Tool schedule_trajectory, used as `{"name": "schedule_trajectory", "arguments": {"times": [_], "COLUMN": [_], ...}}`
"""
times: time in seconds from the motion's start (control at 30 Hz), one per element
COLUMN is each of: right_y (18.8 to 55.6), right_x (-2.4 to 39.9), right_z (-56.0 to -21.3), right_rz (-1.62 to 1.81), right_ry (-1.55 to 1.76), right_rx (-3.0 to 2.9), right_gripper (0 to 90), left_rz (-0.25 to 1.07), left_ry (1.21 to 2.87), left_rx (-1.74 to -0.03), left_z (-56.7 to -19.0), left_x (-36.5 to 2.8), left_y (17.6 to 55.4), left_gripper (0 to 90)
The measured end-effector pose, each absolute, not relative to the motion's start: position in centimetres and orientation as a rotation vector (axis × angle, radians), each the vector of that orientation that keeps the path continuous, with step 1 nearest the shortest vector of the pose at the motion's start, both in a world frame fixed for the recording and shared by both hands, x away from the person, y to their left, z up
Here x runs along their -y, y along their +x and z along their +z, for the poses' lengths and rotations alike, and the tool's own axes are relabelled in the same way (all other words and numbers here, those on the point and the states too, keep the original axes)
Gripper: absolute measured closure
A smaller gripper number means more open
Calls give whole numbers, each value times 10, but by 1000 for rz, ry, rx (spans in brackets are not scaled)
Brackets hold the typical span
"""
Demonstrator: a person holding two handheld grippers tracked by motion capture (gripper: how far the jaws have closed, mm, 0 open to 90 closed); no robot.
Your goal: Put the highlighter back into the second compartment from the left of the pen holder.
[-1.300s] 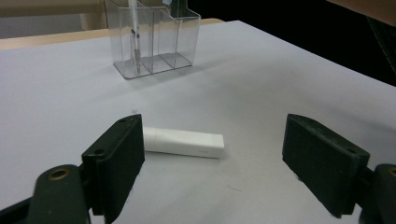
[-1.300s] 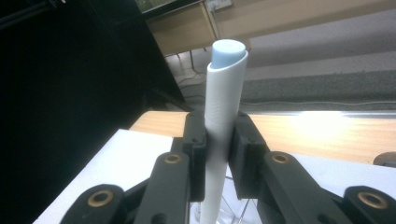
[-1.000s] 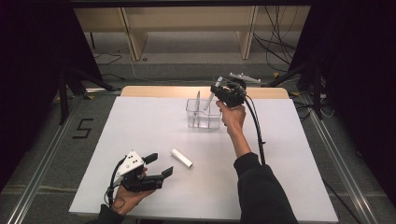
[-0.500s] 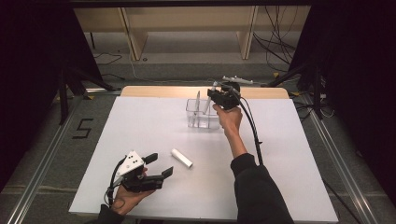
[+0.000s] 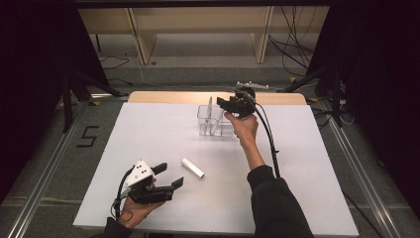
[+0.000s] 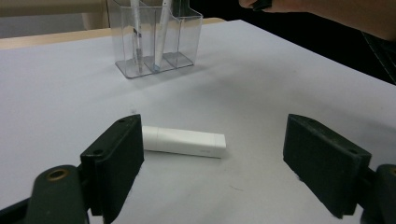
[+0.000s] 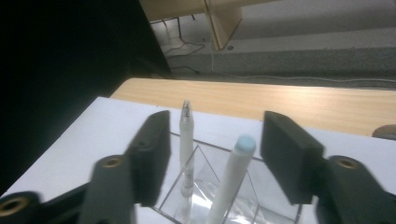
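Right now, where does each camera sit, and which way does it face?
High view: above the near edge, facing forward and down on the table; both forearms and grippers show.
Left gripper view: low on the left gripper, facing the stick; open jaws.
Right gripper view: above the holder, right gripper just opened around two pens.
All share the holder.
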State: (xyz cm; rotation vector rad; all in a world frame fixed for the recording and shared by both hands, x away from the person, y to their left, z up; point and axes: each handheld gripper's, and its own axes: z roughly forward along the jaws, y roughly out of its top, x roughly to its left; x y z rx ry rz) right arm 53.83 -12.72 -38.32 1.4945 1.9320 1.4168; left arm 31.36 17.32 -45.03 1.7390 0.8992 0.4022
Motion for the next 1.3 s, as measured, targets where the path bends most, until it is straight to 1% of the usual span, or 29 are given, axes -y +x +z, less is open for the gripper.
{"name": "schedule_trajectory", "arguments": {"times": [0.03, 0.07, 0.3, 0.53, 0.93, 1.3], "right_y": [537, 535, 521, 502, 477, 466], "right_x": [128, 128, 141, 139, 125, 112], "right_z": [-382, -380, -367, -361, -363, -368], "right_rz": [1399, 1379, 1410, 1424, 1436, 1432], "right_ry": [1494, 1486, 1452, 1359, 1269, 1224], "right_rx": [-1927, -1919, -1912, -1984, -2092, -2183], "right_gripper": [354, 340, 310, 284, 273, 257], "left_rz": [403, 404, 404, 405, 406, 406], "left_ry": [1739, 1740, 1742, 1743, 1743, 1744], "left_rx": [-900, -900, -904, -907, -909, -909], "left_z": [-450, -450, -451, -451, -452, -451], "left_x": [-173, -173, -173, -173, -174, -173], "left_y": [314, 314, 314, 314, 315, 315], "left_gripper": [198, 198, 197, 198, 198, 198]}}
